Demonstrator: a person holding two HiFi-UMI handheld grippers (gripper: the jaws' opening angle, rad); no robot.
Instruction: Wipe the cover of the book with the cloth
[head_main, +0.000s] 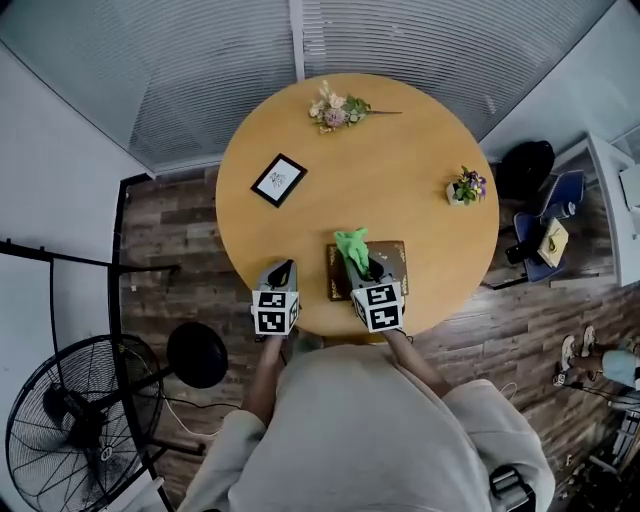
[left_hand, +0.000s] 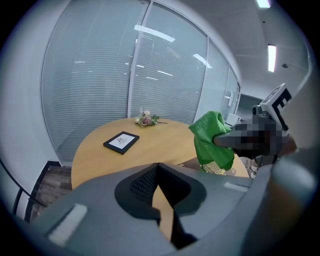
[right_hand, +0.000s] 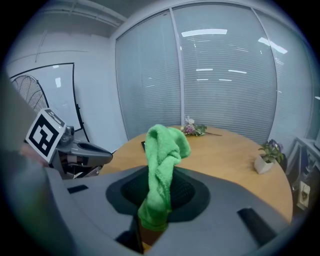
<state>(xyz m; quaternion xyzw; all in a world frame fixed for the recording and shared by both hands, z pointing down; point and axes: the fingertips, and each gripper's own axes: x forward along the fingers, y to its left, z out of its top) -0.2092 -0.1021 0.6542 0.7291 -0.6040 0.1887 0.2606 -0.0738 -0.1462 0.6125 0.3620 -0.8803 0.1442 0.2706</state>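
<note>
Cloth (head_main: 351, 246) is clamped in right gripper (head_main: 372, 268) over book (head_main: 396, 260), lower centre, ready for wiping; left gripper (head_main: 283, 266) is parked closed and empty, just left.

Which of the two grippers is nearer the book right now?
The right. The right gripper is over the book, holding the cloth. The left gripper is off to the book's left, not over it.

We see a round wooden desk (head_main: 400, 150) bearing a black picture frame (head_main: 279, 180) on its left, a flower bouquet (head_main: 338, 108) at its far edge and a small potted plant (head_main: 466, 187) on its right. A fan (head_main: 75, 425) stands on the plank floor (head_main: 170, 250).
</note>
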